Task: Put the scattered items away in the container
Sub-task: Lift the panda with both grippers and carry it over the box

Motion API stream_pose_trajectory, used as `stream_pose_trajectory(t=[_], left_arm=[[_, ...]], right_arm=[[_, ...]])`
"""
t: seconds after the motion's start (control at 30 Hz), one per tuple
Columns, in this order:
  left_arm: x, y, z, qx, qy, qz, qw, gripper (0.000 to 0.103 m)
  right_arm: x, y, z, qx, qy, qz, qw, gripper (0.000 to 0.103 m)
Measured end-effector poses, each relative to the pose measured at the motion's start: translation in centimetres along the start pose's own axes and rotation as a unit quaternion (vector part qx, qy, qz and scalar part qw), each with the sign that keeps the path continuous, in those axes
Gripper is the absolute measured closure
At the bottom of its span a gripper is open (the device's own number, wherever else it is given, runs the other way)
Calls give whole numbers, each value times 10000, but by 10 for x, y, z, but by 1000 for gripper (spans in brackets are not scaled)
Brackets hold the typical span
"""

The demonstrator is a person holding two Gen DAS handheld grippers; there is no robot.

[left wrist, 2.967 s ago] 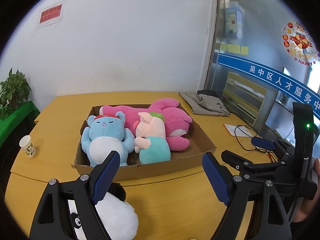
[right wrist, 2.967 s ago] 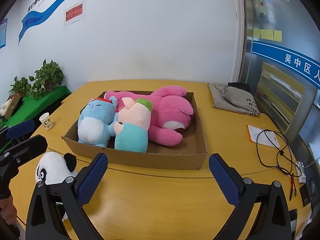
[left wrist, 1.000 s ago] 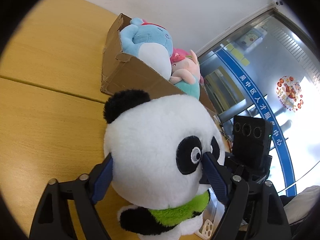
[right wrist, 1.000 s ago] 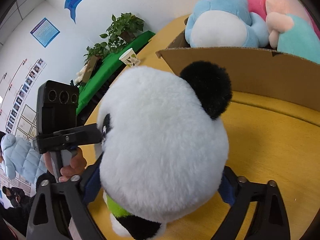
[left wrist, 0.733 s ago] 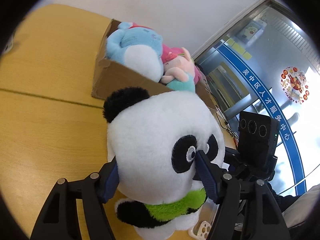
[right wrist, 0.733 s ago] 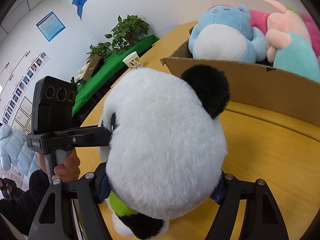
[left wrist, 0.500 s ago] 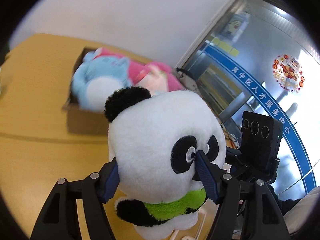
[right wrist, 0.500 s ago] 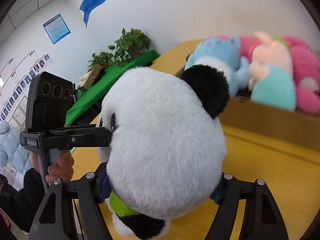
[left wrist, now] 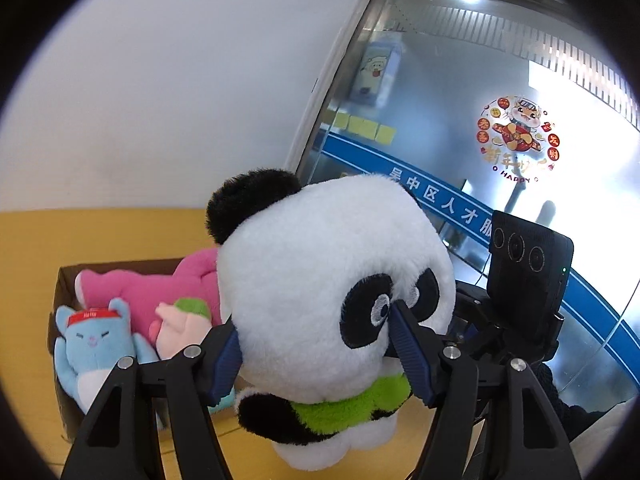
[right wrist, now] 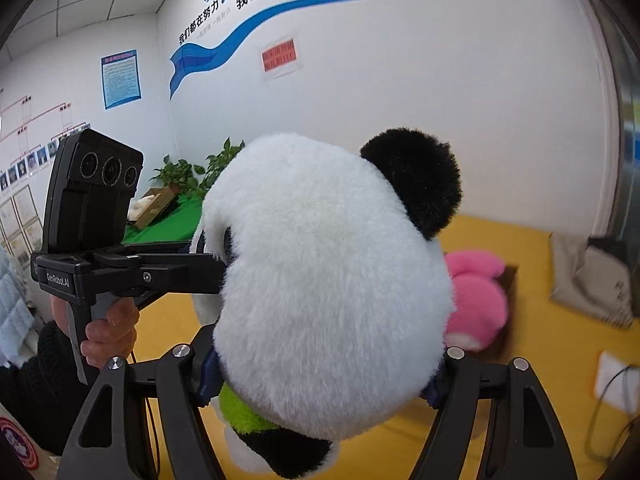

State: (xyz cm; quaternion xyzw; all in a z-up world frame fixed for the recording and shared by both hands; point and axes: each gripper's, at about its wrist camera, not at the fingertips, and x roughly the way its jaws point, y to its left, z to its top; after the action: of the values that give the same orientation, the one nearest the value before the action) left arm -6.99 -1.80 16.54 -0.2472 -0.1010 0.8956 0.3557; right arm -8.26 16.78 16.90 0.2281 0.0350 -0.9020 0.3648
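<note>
White-and-black plush panda with green scarf (left wrist: 320, 300): centre frame, aloft, clamped jointly by left gripper (left wrist: 316, 356) and right gripper (right wrist: 320, 372). Step: carry. Next: lower into brown cardboard box (left wrist: 64, 280), lower left, beside plush toys.

The panda plush (right wrist: 332, 280) fills the frame, squeezed at its head between the right tongs (right wrist: 320, 376) — the left tongs (right wrist: 216, 264) press in from the side. Behind it, a pink plush (right wrist: 476, 300) lies over the yellow tabletop (right wrist: 560, 340).
</note>
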Motion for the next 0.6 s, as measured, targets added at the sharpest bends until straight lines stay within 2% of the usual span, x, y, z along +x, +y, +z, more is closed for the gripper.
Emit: stream_pose_trajectory(t=[0.17, 0.3, 0.43, 0.6], left_arm=[[22, -17, 46, 286, -133, 67, 9995, 36], [43, -11, 64, 269, -139, 72, 9995, 36], [74, 9, 59, 98, 48, 156, 9998, 36], [122, 50, 26, -362, 385, 269, 9982, 36]], right_arm=[[-22, -27, 44, -283, -153, -132, 9994, 25], [-23, -51, 67, -462, -292, -167, 9984, 25], [-6, -79, 65, -498, -250, -53, 9984, 25], [40, -120, 33, -318, 20, 176, 9993, 25]])
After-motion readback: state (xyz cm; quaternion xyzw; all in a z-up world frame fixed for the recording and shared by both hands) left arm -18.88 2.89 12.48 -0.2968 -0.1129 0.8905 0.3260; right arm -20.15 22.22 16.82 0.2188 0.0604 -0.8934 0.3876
